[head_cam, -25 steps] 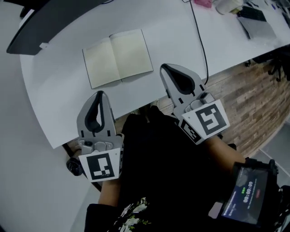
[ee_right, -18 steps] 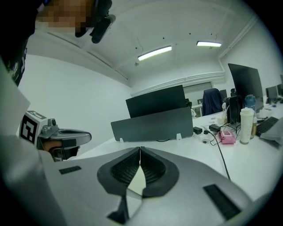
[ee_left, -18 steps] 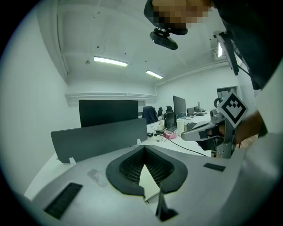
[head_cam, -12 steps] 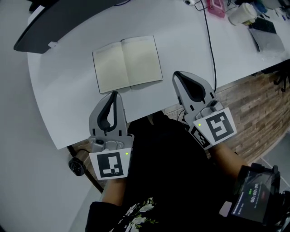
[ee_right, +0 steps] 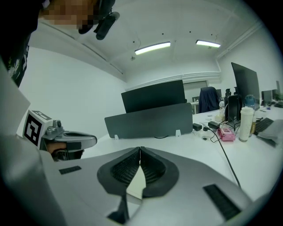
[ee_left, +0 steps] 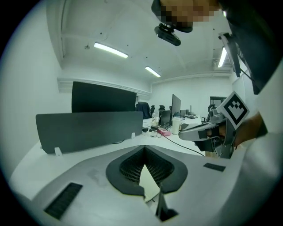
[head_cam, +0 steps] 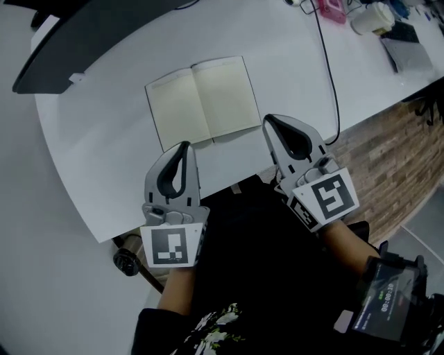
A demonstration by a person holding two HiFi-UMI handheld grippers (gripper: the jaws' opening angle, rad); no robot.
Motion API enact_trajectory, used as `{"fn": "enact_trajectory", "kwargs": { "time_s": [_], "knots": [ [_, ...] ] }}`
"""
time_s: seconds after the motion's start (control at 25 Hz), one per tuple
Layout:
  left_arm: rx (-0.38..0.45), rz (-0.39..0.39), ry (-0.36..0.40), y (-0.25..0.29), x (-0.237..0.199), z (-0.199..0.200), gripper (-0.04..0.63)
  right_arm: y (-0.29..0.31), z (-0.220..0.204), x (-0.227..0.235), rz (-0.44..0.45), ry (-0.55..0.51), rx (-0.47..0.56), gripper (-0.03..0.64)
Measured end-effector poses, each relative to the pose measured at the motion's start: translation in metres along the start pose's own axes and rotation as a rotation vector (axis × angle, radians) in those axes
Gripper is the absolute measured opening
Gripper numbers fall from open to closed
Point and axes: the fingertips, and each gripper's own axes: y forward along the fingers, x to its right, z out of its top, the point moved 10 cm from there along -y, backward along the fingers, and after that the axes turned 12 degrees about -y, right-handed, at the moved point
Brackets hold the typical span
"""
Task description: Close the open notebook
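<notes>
The notebook [head_cam: 205, 100] lies open and flat on the white table [head_cam: 90, 159], its cream pages facing up. My left gripper [head_cam: 184, 145] is shut, with its tip just short of the left page's near edge. My right gripper [head_cam: 267, 119] is shut beside the right page's near right corner. Neither holds anything. In the left gripper view the jaws [ee_left: 144, 148] meet at the tip and a strip of cream page [ee_left: 148, 181] shows below them. The right gripper view shows the same: closed tips [ee_right: 140, 149] above a strip of page [ee_right: 138, 183].
A dark divider panel [head_cam: 90, 35] stands behind the notebook. A black cable [head_cam: 329, 76] runs across the table to the right of the right gripper. A pink item [head_cam: 331, 10] and a white cup [head_cam: 368, 17] sit at the far right. The table's front edge passes under both grippers.
Both grippers have moved forward over the table edge and now sit close to the notebook's near edge. Both stayed shut, and the notebook has not moved.
</notes>
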Motion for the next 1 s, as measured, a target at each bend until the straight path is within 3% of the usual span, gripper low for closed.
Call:
{"fn": "enact_trajectory", "kwargs": {
  "time_s": [0.24, 0.64, 0.8, 1.0],
  "knots": [
    [-0.089, -0.077, 0.016, 0.014, -0.034, -0.011, 0.008, 0.027, 0.002, -0.023, 0.003, 0.018, -0.084, 0.064],
    [-0.134, -0.15, 0.05, 0.023, -0.097, -0.041, 0.008, 0.049, 0.006, -0.06, -0.112, 0.018, -0.129, 0.065],
    [-0.173, -0.111, 0.021, 0.029, -0.108, -0.051, 0.008, 0.059, -0.004, -0.058, -0.088, 0.007, -0.154, 0.066],
    [-0.257, 0.003, -0.059, 0.032, -0.121, -0.073, 0.008, 0.078, -0.026, -0.041, -0.058, 0.012, -0.196, 0.067]
  ]
}}
